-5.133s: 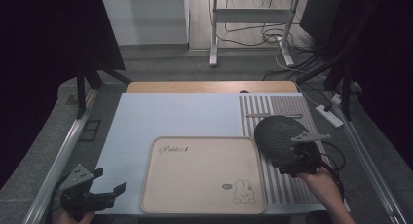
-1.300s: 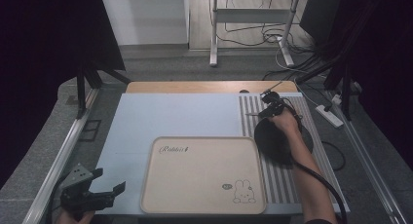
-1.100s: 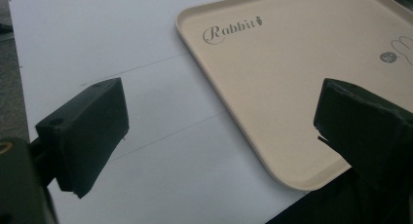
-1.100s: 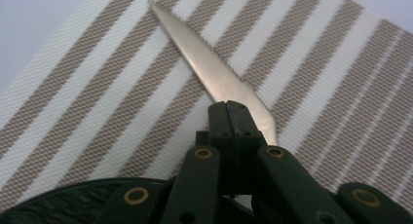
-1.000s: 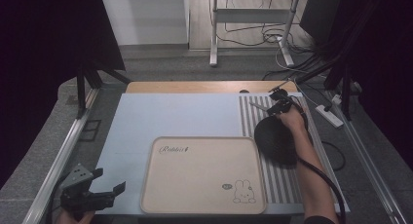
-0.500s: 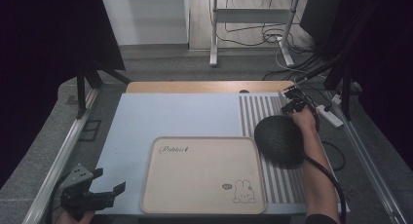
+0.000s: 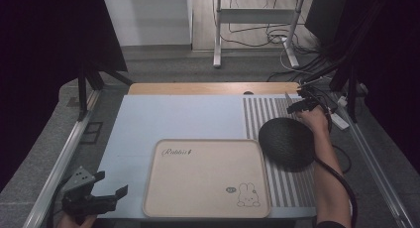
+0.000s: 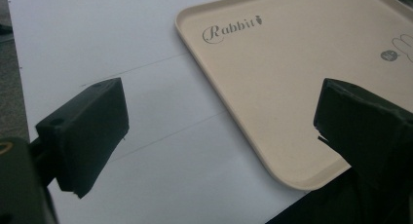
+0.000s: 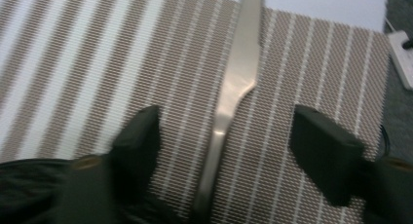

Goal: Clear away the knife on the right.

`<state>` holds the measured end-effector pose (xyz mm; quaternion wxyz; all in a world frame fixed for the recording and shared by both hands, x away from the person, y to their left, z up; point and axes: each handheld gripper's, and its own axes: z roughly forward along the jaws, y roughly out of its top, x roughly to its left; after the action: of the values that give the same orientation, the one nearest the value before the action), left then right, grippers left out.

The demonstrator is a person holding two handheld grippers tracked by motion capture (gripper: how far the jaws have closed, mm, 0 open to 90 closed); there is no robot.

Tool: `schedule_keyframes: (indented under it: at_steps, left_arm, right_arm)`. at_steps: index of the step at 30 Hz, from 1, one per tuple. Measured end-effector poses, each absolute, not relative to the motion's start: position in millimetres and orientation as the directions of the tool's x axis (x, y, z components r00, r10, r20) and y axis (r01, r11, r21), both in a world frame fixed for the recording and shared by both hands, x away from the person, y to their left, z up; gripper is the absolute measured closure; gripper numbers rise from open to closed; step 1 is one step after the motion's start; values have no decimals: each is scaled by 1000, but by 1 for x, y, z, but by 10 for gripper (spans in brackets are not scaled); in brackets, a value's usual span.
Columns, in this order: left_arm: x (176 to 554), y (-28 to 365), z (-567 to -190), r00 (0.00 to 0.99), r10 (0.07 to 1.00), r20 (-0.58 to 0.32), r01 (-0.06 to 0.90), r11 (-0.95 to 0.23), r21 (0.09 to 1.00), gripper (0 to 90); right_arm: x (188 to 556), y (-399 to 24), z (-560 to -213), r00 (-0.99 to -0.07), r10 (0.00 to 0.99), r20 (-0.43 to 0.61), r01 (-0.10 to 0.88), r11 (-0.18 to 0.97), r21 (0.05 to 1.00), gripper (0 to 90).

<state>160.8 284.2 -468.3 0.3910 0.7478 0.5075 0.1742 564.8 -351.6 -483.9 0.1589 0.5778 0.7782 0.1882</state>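
Nearby, knife (image 9: 234, 87) beside black bowl (image 7: 286, 142).

You can read "Rabbit" in script with a small carrot after it on your beige tray (image 8: 272, 73) | same word at the tray's far left corner in the high view | no other legible text.

left gripper (image 7: 106, 198): chunky black jaws, grey three-cornered top plate | right gripper (image 7: 303, 105): black, thick black cable trailing
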Motion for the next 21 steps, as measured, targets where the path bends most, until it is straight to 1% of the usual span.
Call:
schedule_keyframes:
  at_steps: [1, 2, 4, 8, 9, 11, 12, 13, 15, 17, 18, 19, 20, 21]
  left_arm:
    - [161, 284, -468, 424, 895, -137, 623, -179, 761, 60]
    - [161, 284, -468, 424, 895, -137, 623, -179, 761, 60]
    - [161, 284, -468, 424, 895, -137, 623, -179, 762, 60]
    - [161, 284, -468, 424, 895, -136, 623, -180, 762, 60]
    - [161, 284, -468, 425, 895, -135, 622, -180, 762, 60]
    - [161, 284, -468, 425, 895, -136, 622, -180, 762, 60]
    - [161, 284, -468, 424, 895, -136, 623, -179, 762, 60]
    - [161, 284, -468, 424, 895, -136, 623, -179, 761, 60]
    - [161, 284, -468, 425, 895, -133, 622, -182, 761, 60]
    - [160, 284, -468, 425, 896, -133, 623, -182, 761, 60]
    - [160, 284, -468, 425, 896, -131, 622, -184, 761, 60]
    - [160, 284, -468, 426, 895, -130, 622, -186, 761, 60]
    - [160, 284, -468, 426, 895, -129, 622, -186, 761, 60]
    - [160, 284, -468, 426, 896, -129, 622, -187, 761, 60]
  right_arm:
    - [565, -353, -486, -264, 964, -36, 844, 248, 476, 117]
    - [566, -356, -490, -241, 969, -55, 851, 238, 468, 90]
    - [566, -357, -494, -238, 970, -45, 857, 232, 461, 73]
    - [567, -357, -499, -242, 969, -58, 867, 242, 435, 73]
    - [567, -355, -502, -259, 962, -87, 874, 272, 403, 87]
    - [567, -355, -503, -259, 960, -104, 875, 278, 395, 98]
    - [567, -355, -503, -257, 961, -103, 879, 277, 389, 148]
    - [566, -356, -501, -268, 962, -58, 885, 270, 379, 251]
    - [565, -355, -497, -292, 955, -53, 885, 291, 364, 386]
    - [563, -354, -494, -308, 950, -46, 889, 305, 341, 504]
    - [562, -354, -493, -311, 949, -49, 890, 309, 334, 528]
    - [562, -356, -493, -312, 949, -41, 892, 308, 332, 627]
    - [561, -356, -492, -319, 947, -43, 890, 314, 331, 760]
    - [560, -357, -491, -333, 942, -50, 886, 330, 327, 783]
